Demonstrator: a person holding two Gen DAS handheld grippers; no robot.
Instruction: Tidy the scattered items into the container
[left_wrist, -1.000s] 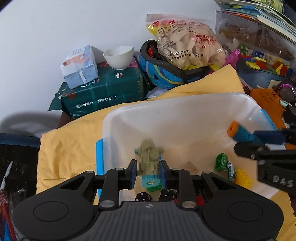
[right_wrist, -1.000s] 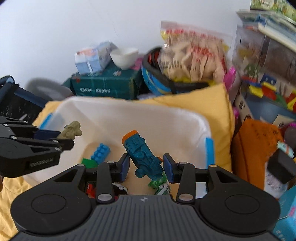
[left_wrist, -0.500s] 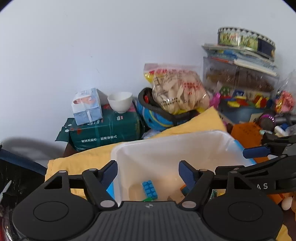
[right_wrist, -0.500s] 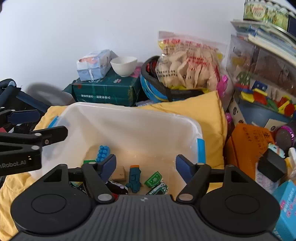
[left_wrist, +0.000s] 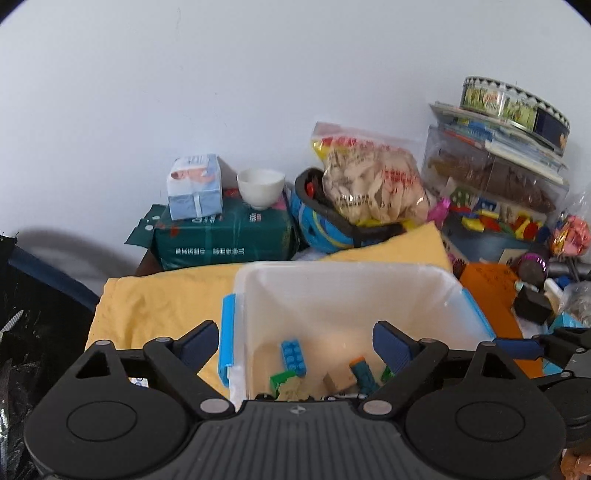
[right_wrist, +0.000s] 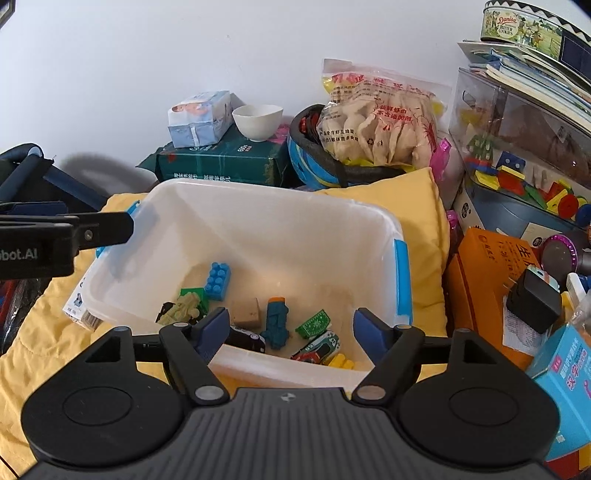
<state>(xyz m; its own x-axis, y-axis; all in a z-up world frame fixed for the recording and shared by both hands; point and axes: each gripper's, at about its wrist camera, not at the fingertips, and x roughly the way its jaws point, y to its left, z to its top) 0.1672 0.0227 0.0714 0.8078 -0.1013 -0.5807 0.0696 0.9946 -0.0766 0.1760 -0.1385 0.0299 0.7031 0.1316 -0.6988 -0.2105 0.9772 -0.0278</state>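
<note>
A clear plastic container (right_wrist: 258, 206) with blue latches sits on a yellow cloth (right_wrist: 413, 192). Inside lie a blue brick (right_wrist: 218, 275), an olive toy vehicle (right_wrist: 183, 308), a teal toy (right_wrist: 277, 321), a tan block (right_wrist: 246, 309), a green piece (right_wrist: 313, 322), toy cars (right_wrist: 317, 347) and a yellow brick (right_wrist: 341, 362). My right gripper (right_wrist: 291, 330) is open and empty above the container's near edge. My left gripper (left_wrist: 295, 349) is open and empty over the container (left_wrist: 343, 280); its finger shows in the right wrist view (right_wrist: 92, 230). The blue brick (left_wrist: 293, 356) and teal toy (left_wrist: 364, 373) show below it.
Behind the container stand a green tissue pack (right_wrist: 225, 158), a small tissue box (right_wrist: 199, 116), a white bowl (right_wrist: 257, 120), a blue helmet (right_wrist: 314, 162) and a snack bag (right_wrist: 380, 118). To the right are an orange box (right_wrist: 487, 273), a black block (right_wrist: 533, 299), clear toy boxes (right_wrist: 517, 147) and a cookie tin (right_wrist: 532, 22).
Both grippers opened and dropped their toys: the olive vehicle from the left, the teal toy from the right. Both then lifted back from the container, empty.
</note>
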